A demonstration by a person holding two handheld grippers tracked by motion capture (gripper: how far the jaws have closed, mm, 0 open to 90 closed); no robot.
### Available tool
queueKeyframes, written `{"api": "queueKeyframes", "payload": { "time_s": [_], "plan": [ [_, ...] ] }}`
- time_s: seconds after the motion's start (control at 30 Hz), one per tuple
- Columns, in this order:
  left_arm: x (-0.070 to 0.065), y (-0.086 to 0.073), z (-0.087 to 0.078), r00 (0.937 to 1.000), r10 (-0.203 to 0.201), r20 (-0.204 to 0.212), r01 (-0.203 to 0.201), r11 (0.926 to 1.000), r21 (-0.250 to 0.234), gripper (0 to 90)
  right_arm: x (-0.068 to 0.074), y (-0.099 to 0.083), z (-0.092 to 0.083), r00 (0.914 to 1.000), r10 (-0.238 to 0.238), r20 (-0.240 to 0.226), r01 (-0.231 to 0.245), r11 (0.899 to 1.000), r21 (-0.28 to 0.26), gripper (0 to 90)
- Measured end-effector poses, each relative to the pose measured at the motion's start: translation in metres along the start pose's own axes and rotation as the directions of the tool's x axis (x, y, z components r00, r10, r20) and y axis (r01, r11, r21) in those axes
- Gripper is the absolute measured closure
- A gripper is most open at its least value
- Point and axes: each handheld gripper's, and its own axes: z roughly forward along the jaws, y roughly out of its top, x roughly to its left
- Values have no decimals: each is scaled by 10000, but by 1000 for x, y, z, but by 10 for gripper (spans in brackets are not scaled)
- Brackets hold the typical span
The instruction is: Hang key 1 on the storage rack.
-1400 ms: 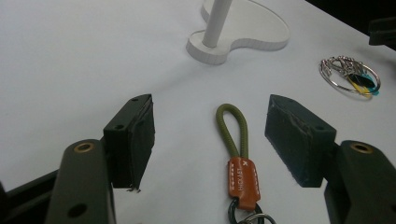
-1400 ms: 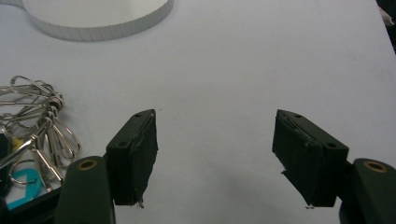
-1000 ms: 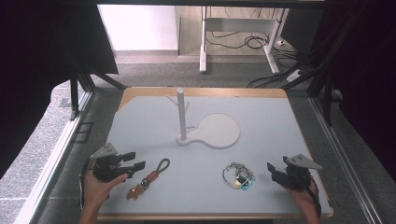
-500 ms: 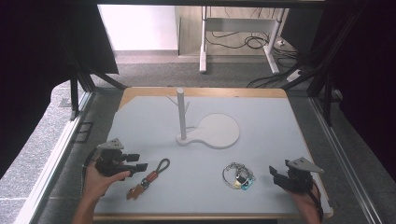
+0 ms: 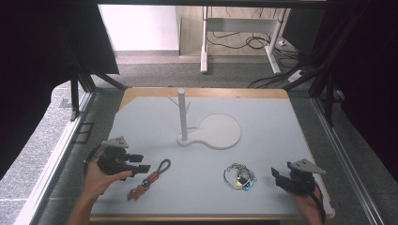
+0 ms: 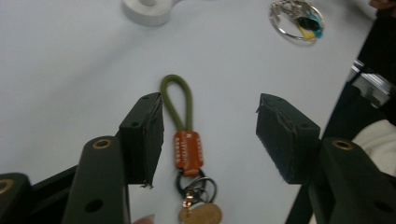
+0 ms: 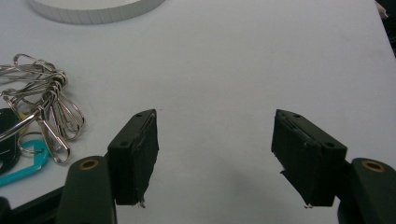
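A key fob (image 6: 188, 148) with an olive cord loop and orange leather tab lies flat on the bench (image 5: 263, 140), near its front left. The left gripper (image 6: 210, 135) has drawn back and swung toward it over the last second; its jaws stand wide apart with the fob between them, gripping nothing. This looks like lining up for a pick. A bunch of keys (image 5: 239, 175) lies well apart to the right, with the white peg stand (image 5: 182, 117) behind. The right gripper (image 5: 280, 180) has pulled back toward the front edge, jaws wide and empty, beside the bunch.
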Motion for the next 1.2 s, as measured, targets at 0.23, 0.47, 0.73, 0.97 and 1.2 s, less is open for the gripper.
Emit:
{"api": "queueKeyframes", "payload": {
  "time_s": [0.23, 0.47, 0.73, 0.97, 1.2],
  "plan": [
    [-4, 8, 9, 9997, 214, -118, -202, 9952, 957, 442, 2, 0, 0, 10000, -45, -21, 45, 10000, -9, 318],
    [-1, 9, 21, 9992, 375, -151, -336, 9775, 2081, 468, 2, -1, 1, 10000, -89, -33, 90, 9999, 69, 318],
    [-2, 11, 38, 9987, 485, -131, -421, 9503, 3086, 515, 5, -1, 2, 9999, -95, -60, 95, 9999, 130, 318],
    [1, 14, 53, 9972, 631, -408, -412, 9127, 4065, 541, 7, -1, 4, 9998, -174, -61, 175, 9996, 211, 318],
    [3, 14, 66, 9954, 696, -658, -321, 8900, 4549, 566, 6, -2, 3, 9999, -136, -33, 136, 9997, 210, 318]
  ]
}}
